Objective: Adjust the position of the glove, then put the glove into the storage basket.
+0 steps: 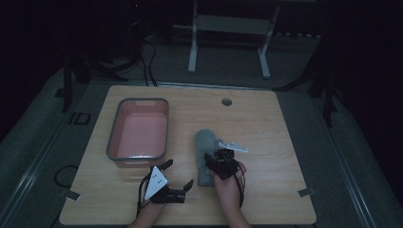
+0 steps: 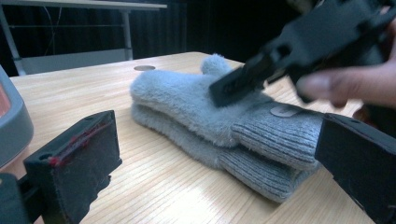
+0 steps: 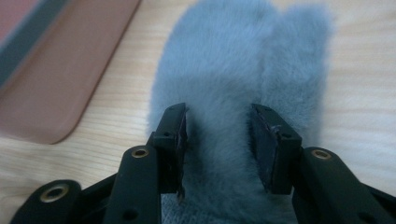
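Two fluffy grey mittens (image 1: 204,142) lie stacked on the wooden table (image 1: 266,123), their ribbed cuffs toward me. My right gripper (image 1: 215,156) hangs over the cuff end of the stack. In the right gripper view it (image 3: 218,135) stands partly open, its pads apart, with the top mitten's (image 3: 233,70) fleece showing between them. One of its fingers (image 2: 243,79) rests on the top mitten (image 2: 187,98) in the left gripper view. My left gripper (image 1: 178,174) stands wide open and empty at the front, left of the mittens.
A grey-rimmed pink tub (image 1: 112,137) stands at the table's left, empty, close to my left gripper. A round cable hole (image 1: 226,101) sits near the far edge. Beyond the table stand a white frame's legs (image 1: 192,52) and cables on the dark floor.
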Available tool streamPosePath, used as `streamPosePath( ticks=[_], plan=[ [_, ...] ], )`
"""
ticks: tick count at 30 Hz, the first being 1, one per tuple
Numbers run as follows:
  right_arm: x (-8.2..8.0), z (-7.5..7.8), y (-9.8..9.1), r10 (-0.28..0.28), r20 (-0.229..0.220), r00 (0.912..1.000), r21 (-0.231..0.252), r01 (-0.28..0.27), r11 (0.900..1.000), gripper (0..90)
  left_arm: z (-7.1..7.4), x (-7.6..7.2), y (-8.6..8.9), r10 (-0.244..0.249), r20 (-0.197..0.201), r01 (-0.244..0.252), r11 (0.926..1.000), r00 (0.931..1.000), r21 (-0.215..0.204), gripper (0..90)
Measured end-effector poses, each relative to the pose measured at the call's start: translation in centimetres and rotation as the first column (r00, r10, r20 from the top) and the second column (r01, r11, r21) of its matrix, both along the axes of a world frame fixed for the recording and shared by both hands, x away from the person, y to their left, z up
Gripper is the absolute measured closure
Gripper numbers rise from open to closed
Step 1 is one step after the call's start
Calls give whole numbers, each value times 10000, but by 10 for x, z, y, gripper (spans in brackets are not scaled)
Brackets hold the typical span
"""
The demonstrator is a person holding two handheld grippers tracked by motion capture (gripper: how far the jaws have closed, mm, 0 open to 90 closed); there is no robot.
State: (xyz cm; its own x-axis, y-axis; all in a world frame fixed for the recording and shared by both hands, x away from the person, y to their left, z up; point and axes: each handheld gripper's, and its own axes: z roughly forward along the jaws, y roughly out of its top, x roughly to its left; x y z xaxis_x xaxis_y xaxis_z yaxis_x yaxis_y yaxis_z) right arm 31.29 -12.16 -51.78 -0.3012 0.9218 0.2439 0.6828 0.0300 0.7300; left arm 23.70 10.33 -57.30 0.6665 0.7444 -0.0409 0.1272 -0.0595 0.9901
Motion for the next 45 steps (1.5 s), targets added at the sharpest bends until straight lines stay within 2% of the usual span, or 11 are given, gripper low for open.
streamPosePath(
  ticks=[8, 11, 15, 17, 21, 24, 31, 33, 37, 41, 45],
  plan=[
    [10, 22, -32, 1394, 747, 9874, 151, -1409, 9899, 408, 0, 0, 0, -31, 116, 30, 10000, 9999, 37, 3],
    [17, 26, -40, 1798, 641, 9816, 378, -1824, 9825, 225, 0, 0, 0, 32, 50, -32, 10000, 10000, 77, 3],
    [26, 29, -50, 2879, 525, 9562, 273, -2896, 9568, 142, 0, 2, 2, 44, -191, -44, 10000, 9998, 13, 3],
    [27, 29, -54, 3531, 617, 9336, 158, -3546, 9349, 139, 1, 3, 2, 32, -369, -30, 10000, 9993, 66, 3],
    [24, 25, -68, 3879, 1160, 9144, -517, -3845, 9217, 140, 6, 3, 2, 149, -602, -129, 9994, 9981, 326, 3],
    [25, 22, -78, 4088, 826, 9089, -399, -4068, 9126, 141, 15, 4, 3, 292, -819, -257, 9988, 9962, 424, 3],
    [12, 13, -86, 4993, 1327, 8562, -1451, -4816, 8643, 140, 32, 12, -6, -391, -1984, 463, 9984, 9793, 316, 3],
    [10, 13, -88, 4983, 1476, 8544, -1574, -4771, 8647, 142, 35, 16, -12, -661, -2314, 776, 9961, 9706, 408, 3],
    [14, 19, -90, 4776, 874, 8742, -1110, -4680, 8768, 135, 45, 24, -25, -833, -2347, 1043, 9914, 9685, 787, 3],
    [17, 25, -86, 4490, 1128, 8864, -1329, -4344, 8909, 104, 60, 38, -34, -839, -2492, 1060, 9914, 9648, 767, 3],
    [22, 25, -78, 4569, 967, 8843, -1801, -4359, 8818, 176, 70, 53, -44, -774, -2617, 1092, 9880, 9620, 1090, 4]
  ],
)
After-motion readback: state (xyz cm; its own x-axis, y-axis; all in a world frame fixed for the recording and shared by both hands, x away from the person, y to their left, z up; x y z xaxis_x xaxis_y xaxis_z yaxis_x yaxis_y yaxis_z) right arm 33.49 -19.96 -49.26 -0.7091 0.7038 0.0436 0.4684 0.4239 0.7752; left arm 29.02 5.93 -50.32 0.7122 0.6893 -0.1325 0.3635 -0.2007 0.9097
